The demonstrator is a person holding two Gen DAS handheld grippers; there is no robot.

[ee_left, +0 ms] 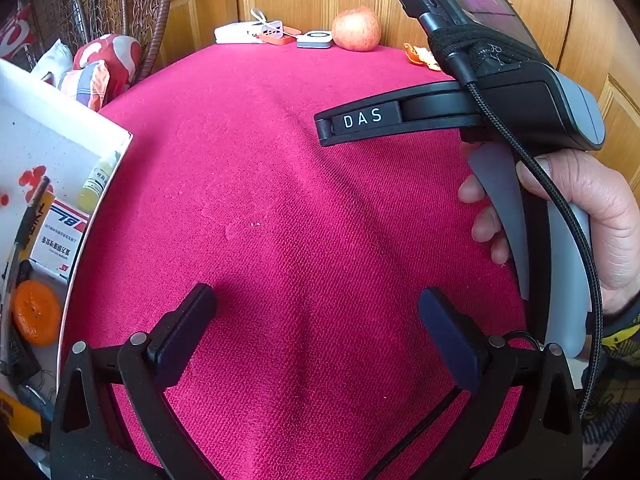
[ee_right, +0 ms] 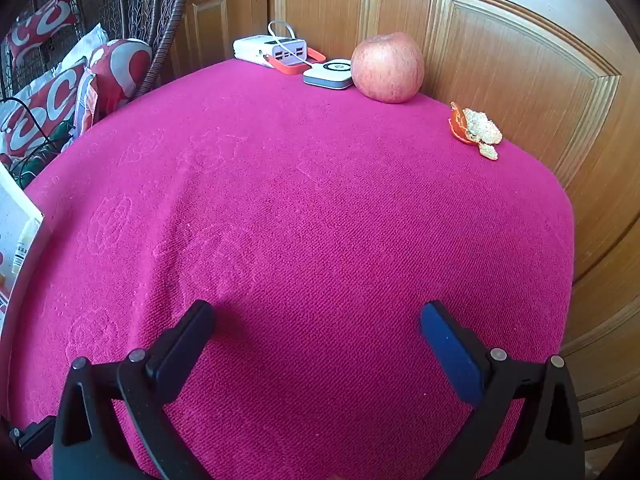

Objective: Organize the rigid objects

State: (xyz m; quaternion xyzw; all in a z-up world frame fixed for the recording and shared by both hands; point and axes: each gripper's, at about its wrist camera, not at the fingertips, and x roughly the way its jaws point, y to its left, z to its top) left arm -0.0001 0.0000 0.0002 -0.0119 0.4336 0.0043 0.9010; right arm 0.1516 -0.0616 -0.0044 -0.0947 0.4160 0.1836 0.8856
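My left gripper (ee_left: 316, 320) hovers open over the magenta cloth (ee_left: 280, 200), with nothing between its fingers. A white box (ee_left: 60, 128) at the left edge holds an orange (ee_left: 36, 312), a medicine carton (ee_left: 60, 236), a small yellow bottle (ee_left: 96, 184) and a pen (ee_left: 28, 216). My right gripper (ee_right: 316, 328) is open too and empty above the cloth (ee_right: 300, 220). In the left wrist view a hand (ee_left: 592, 216) holds it at the right, with one of its fingers (ee_left: 360, 120) marked DAS. An apple (ee_right: 387, 68), a white power bank (ee_right: 272, 50) and a white square pad (ee_right: 328, 74) sit at the far edge.
Orange peel (ee_right: 476, 130) lies at the far right of the cloth. Wooden door panels (ee_right: 500, 60) stand close behind the table. A wicker chair with red and white cushions (ee_right: 48, 92) is at the far left. The white box's corner (ee_right: 20, 216) shows at the left.
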